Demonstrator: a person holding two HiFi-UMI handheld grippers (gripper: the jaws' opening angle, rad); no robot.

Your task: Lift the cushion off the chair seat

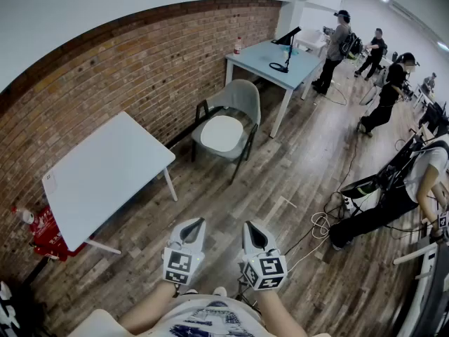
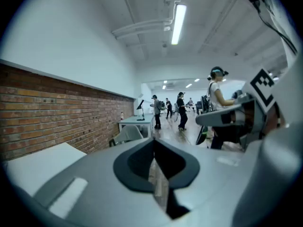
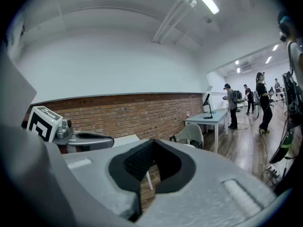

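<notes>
A round white cushion (image 1: 222,133) lies on the seat of a grey chair (image 1: 242,98) that stands by the brick wall. The chair shows small and far off in the left gripper view (image 2: 128,134) and the right gripper view (image 3: 191,133). My left gripper (image 1: 194,225) and right gripper (image 1: 252,228) are held side by side low in the head view, well short of the chair. Both are shut with nothing between the jaws.
A white table (image 1: 105,174) stands left of the chair, a pale blue table (image 1: 270,58) with a lamp and bottle behind it. Several people stand at the far right. Cables (image 1: 321,223) lie on the wooden floor to my right. A red object (image 1: 45,236) sits by the wall.
</notes>
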